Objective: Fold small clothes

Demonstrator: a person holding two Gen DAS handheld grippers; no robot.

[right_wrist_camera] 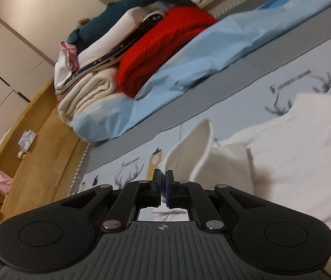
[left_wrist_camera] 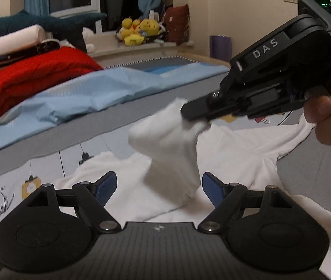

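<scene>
Clearly the fold is only half made. A white shirt [left_wrist_camera: 235, 149] lies spread on the printed sheet [left_wrist_camera: 4, 186], and the right gripper [left_wrist_camera: 195, 120] is clenched on a pinch of its cloth, lifting one part into a peak above the rest. The left gripper [left_wrist_camera: 158, 186] stands released, its blue pads [left_wrist_camera: 212, 187] wide apart on either side of the raised cloth and touching nothing. In the right wrist view the shirt's edge [right_wrist_camera: 188, 154] curls up just beyond the pinched pads. Judging by this, the lifted part has yet to be laid across and flattened; further folds remain. Folded clothes [left_wrist_camera: 39, 74] are stacked far left.
</scene>
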